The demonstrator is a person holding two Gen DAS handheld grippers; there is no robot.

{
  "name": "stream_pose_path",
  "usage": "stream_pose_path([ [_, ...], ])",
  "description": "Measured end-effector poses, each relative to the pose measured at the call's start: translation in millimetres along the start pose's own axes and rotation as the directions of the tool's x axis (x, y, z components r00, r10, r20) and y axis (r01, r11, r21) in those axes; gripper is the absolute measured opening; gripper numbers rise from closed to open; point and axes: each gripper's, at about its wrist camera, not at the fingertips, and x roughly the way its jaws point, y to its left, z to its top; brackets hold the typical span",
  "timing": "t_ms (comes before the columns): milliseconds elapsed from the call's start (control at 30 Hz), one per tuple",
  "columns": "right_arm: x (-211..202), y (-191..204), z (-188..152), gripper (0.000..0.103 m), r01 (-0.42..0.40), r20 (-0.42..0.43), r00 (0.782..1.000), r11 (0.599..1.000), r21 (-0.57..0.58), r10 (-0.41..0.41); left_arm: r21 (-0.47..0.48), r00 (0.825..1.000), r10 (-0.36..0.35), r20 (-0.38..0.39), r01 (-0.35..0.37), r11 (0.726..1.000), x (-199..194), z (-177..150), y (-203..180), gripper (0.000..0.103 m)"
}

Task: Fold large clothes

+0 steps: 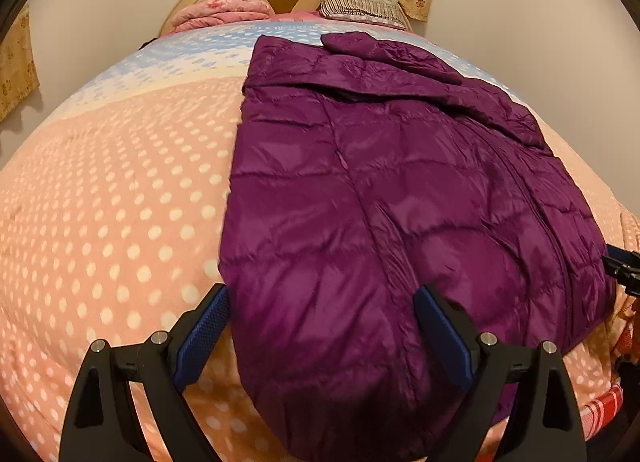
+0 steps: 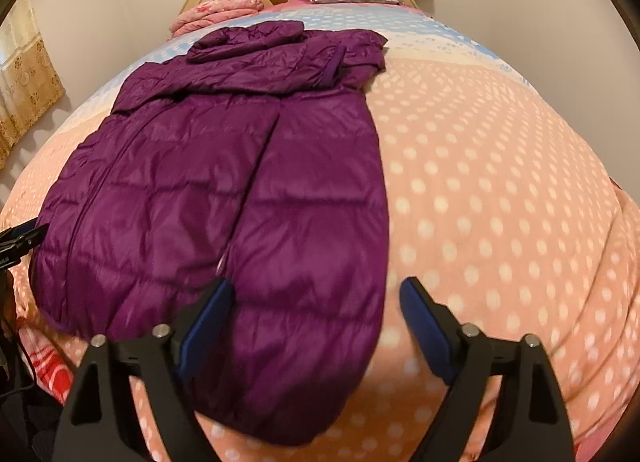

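Left wrist view: your left tongs (image 1: 322,302) and right tongs (image 2: 316,294) hang spread over the purple jacket (image 1: 400,201); pinch both hem corners evenly

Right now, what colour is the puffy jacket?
Purple; the puffy jacket shows best in the right wrist view.

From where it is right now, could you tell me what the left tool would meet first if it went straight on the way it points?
Most likely the purple down jacket: the left tool, open, straddles its near hem corner on the dotted blanket. Depth is unclear.
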Motion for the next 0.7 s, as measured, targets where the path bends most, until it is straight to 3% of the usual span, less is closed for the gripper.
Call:
stream_pose_path([
  [167, -7.4, 3.8, -14.6, 0.070, -0.005, 0.000, 1.000, 1.000, 0.005, 0.005, -0.001, 1.000, -0.013, -0.004, 0.013, 1.000, -2.2, -7.5, -4.2, 0.081],
  [267, -9.0, 6.2, -16.5, 0.049, -0.018, 0.003, 1.000, 1.000, -0.006, 0.018, 0.025, 1.000, 0.001, 0.014, -0.001, 1.000, -6.7, -9.5, -9.6, 0.067],
  [333, -9.7, 5.0, -16.1, 0.032, -0.042, 0.006, 0.999, 0.999, 0.010, 0.042, 0.051, 1.000, 0.011, 0.022, -0.012, 0.999, -10.7, -10.2, -14.3, 0.053],
  [467, -10.5, 4.4, -18.2, 0.023, -0.074, 0.009, 0.997, 0.997, 0.025, 0.074, 0.075, 1.000, 0.007, 0.025, -0.009, 0.997, -18.0, -13.3, -20.8, 0.041],
  [600, -13.1, 3.3, -19.5, 0.012, -0.129, 0.018, 0.992, 0.991, 0.045, 0.129, 0.087, 0.999, 0.009, 0.036, -0.012, 0.996, -20.9, -13.3, -22.0, 0.011],
  [700, -21.7, -0.6, -18.2, 0.010, -0.168, 0.041, 0.985, 0.984, 0.065, 0.166, 0.087, 0.998, 0.004, 0.066, -0.010, 0.996, -32.3, -9.0, -19.0, 0.007],
])
